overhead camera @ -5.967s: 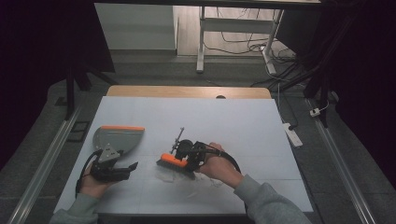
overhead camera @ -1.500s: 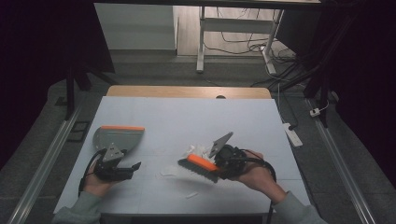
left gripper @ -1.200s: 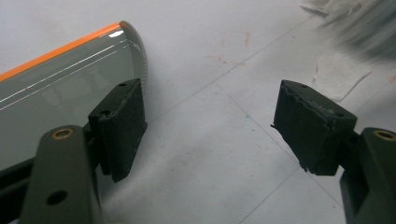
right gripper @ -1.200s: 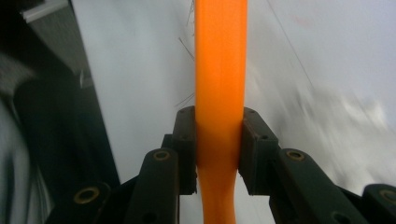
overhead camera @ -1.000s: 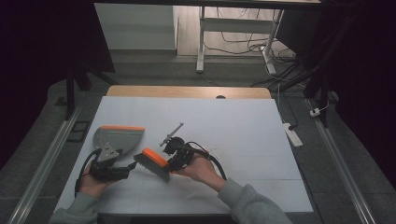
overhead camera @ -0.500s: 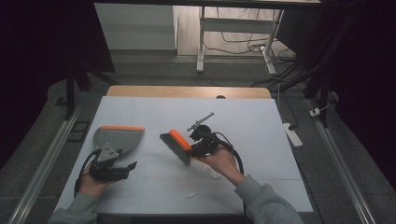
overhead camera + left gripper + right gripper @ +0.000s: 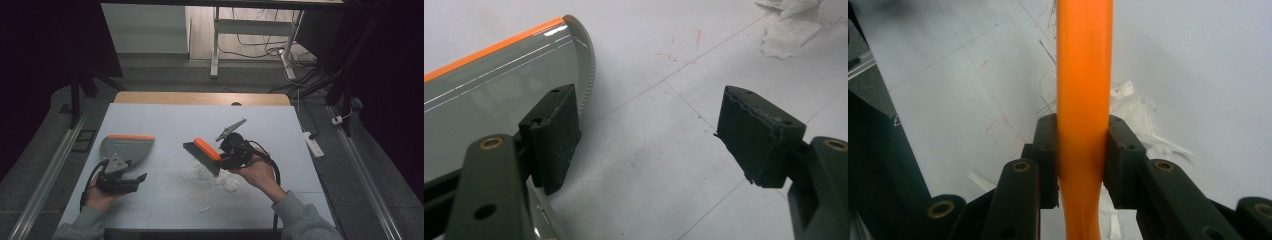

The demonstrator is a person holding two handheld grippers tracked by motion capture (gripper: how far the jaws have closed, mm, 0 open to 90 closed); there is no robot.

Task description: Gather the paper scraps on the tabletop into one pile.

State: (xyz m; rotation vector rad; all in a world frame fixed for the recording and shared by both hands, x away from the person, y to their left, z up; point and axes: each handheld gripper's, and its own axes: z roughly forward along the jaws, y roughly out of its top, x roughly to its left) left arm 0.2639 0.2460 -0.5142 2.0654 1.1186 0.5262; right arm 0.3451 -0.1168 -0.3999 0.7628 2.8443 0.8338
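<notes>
My right gripper (image 7: 226, 158) (image 7: 1082, 160) is shut on the orange handle of a hand brush (image 7: 202, 154) (image 7: 1084, 75). It holds the brush tilted above the white table, dark bristles pointing down-left. A heap of torn white paper scraps (image 7: 219, 178) (image 7: 1128, 110) lies beneath it. A grey dustpan (image 7: 126, 147) (image 7: 499, 95) with an orange rim lies flat at the left. My left gripper (image 7: 131, 179) (image 7: 649, 135) rests just in front of the dustpan. Its jaws stand wide apart over bare table, and the left pad (image 7: 551, 137) sits at the pan's edge.
One small paper scrap (image 7: 205, 208) lies near the table's front edge. More scraps (image 7: 794, 25) show at the far right of the left gripper view. A wooden strip (image 7: 200, 98) marks the table's far edge. Metal rails (image 7: 45, 185) run along both sides.
My right gripper has carried the brush to the right and upward, away from the dustpan, turning it as it went. The left gripper and the dustpan have stayed put.
</notes>
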